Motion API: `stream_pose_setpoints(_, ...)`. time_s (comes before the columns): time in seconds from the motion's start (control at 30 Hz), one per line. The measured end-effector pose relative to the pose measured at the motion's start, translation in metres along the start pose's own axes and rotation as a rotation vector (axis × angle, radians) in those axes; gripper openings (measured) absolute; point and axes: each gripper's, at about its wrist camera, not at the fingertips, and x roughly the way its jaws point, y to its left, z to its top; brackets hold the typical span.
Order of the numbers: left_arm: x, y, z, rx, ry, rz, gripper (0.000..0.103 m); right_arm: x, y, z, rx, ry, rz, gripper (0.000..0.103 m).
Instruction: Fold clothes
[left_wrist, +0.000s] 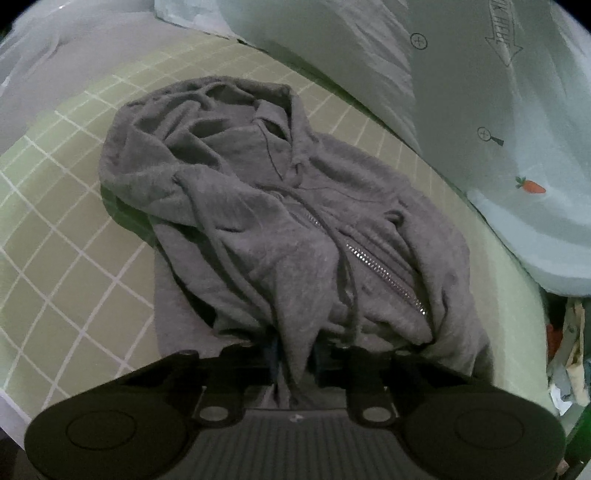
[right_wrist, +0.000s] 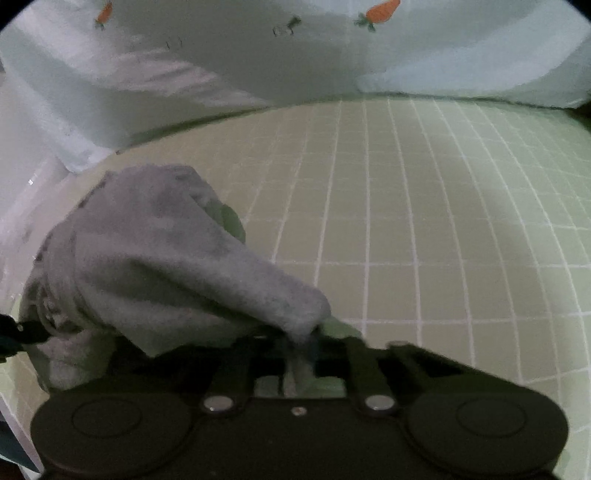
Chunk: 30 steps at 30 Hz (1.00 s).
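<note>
A grey zip-up hoodie (left_wrist: 280, 221) lies crumpled on a green checked bed sheet (left_wrist: 55, 229), hood at the far end, zipper running toward me. My left gripper (left_wrist: 293, 354) is shut on the hoodie's near edge, cloth pinched between its jaws. In the right wrist view the hoodie (right_wrist: 166, 258) bunches to the left, and my right gripper (right_wrist: 299, 350) is shut on a fold of it just above the sheet (right_wrist: 424, 240). The fingertips of both grippers are hidden by cloth.
A pale blue quilt with carrot prints (left_wrist: 517, 129) is piled along the far right of the bed and also shows in the right wrist view (right_wrist: 258, 55). A grey blanket (left_wrist: 55, 74) lies at the far left. Clutter (left_wrist: 569, 350) sits beyond the bed's right edge.
</note>
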Motion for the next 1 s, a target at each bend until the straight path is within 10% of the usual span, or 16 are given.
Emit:
stream_pose_setpoints(0.6,-0.113,-0.036,0.02,0.238,-0.273,0.097,0.013,-0.134,-0.047,0.033,-0.057,-0.461,-0.451,0.003)
stream_pose_setpoints(0.87,-0.151,-0.108,0.11,0.44,-0.518,-0.013,0.014,-0.219,-0.028,0.12,-0.142,-0.798,-0.428,0.003)
stream_pose_setpoints(1.0,-0.09,-0.128,0.161,0.412,-0.539,-0.01,0.031,-0.186,-0.048,0.169,-0.135,-0.765,-0.377,0.008)
